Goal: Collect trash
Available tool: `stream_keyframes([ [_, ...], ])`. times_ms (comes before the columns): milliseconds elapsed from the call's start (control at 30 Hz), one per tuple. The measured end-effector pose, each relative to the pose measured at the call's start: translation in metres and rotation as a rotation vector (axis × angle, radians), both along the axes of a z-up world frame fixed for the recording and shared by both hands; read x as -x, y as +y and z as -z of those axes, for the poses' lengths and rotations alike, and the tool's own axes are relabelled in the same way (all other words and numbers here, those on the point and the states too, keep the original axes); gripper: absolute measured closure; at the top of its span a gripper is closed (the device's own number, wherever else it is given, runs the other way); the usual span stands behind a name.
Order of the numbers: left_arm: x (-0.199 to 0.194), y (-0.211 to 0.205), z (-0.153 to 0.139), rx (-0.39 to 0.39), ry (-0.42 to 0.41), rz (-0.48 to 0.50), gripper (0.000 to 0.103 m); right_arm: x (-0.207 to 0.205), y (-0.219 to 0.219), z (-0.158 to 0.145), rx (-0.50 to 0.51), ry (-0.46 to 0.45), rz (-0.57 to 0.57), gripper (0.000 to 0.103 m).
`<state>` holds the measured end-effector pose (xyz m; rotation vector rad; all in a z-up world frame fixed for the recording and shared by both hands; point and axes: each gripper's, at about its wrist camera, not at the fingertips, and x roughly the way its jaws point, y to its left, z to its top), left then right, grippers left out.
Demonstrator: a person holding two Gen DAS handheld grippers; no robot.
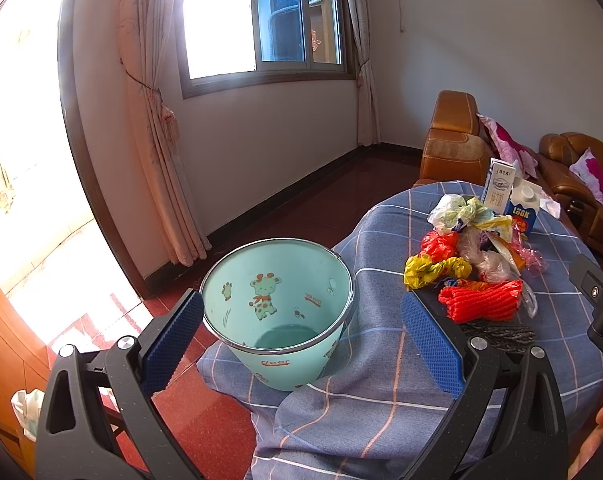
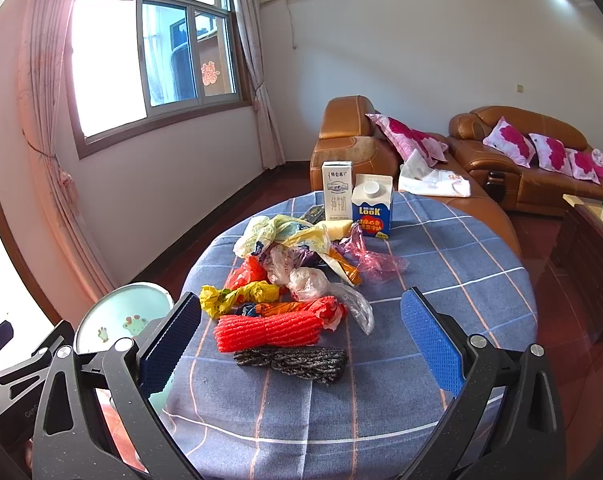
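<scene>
The left hand-held gripper is hovering with its jaws spread wide and nothing between them, and the mint-green bin with the giraffe drawing is sitting right in the gap, at twelve o'clock from the fingers. The bin looks empty inside, so I judge that the collecting is only beginning. It seems to be resting at the edge of the table, partly in a fold of the blue checked cloth. This place is probably chosen so the bin is staying near the trash and the carrying way is short.

The right hand-held gripper is also standing wide and is holding nothing. It is pointing at the trash pile, which is lying in the middle of the table. The dark grey knitted roll is the nearest piece, at twelve o'clock just ahead of the fingers. The red foam net is lying just behind it, touching or almost touching. Further at twelve o'clock the yellow crumpled bag and other plastic bags are heaped together, and the pink plastic wrap is lying at one o'clock. The white milk carton and the blue LOOK carton are standing upright side by side at the far end.

I think the wide opening is suiting the soft, bulky pieces, and the grey roll is the easiest first catch.
</scene>
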<state>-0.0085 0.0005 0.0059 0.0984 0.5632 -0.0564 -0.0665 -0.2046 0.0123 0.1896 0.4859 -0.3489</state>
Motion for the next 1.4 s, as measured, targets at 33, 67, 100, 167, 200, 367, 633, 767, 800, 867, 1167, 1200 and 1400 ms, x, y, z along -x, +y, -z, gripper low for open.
stream_keyframes([
  [33,0.000,0.000,0.000,0.000,0.000,0.000,0.006,0.000,0.000,0.001,-0.001,0.000,0.000,0.005],
  [67,0.000,0.000,0.000,0.001,0.000,0.000,0.006,0.001,0.000,0.001,-0.001,0.000,-0.001,0.005],
  [100,0.000,0.000,0.000,0.001,0.000,0.001,0.006,0.001,0.000,0.001,0.000,0.000,-0.001,0.005],
  [167,0.000,0.000,0.000,-0.001,0.000,0.001,0.006,0.000,0.001,0.001,0.002,0.000,-0.001,0.005],
  [200,0.000,0.001,0.000,0.000,0.001,0.001,0.006,0.000,0.000,0.001,0.001,0.001,-0.001,0.005],
  [367,0.000,0.001,0.000,0.000,0.000,0.000,0.006,0.001,0.000,0.002,-0.005,0.002,0.000,0.005],
  [633,0.001,0.001,0.002,0.000,0.005,0.001,0.006,0.000,-0.001,0.005,-0.008,0.005,0.002,0.005],
  [767,0.000,0.000,0.005,-0.002,0.015,0.001,0.006,-0.003,-0.002,0.009,-0.012,0.011,0.001,0.005],
  [800,-0.002,0.001,0.006,-0.001,0.019,0.000,0.006,-0.004,-0.002,0.010,-0.014,0.014,-0.001,0.005],
  [867,-0.004,0.001,0.009,0.002,0.028,0.000,0.006,-0.005,-0.003,0.012,-0.016,0.019,-0.002,0.005],
  [1167,-0.017,-0.003,0.032,-0.014,0.082,0.023,0.006,-0.014,-0.016,0.029,-0.005,0.042,-0.002,0.005],
  [1200,-0.020,-0.004,0.037,-0.024,0.091,0.025,0.006,-0.014,-0.020,0.034,0.000,0.048,0.001,0.005],
  [1400,-0.040,0.001,0.072,-0.041,0.183,0.021,0.006,-0.028,-0.045,0.066,0.002,0.130,-0.016,0.005],
])
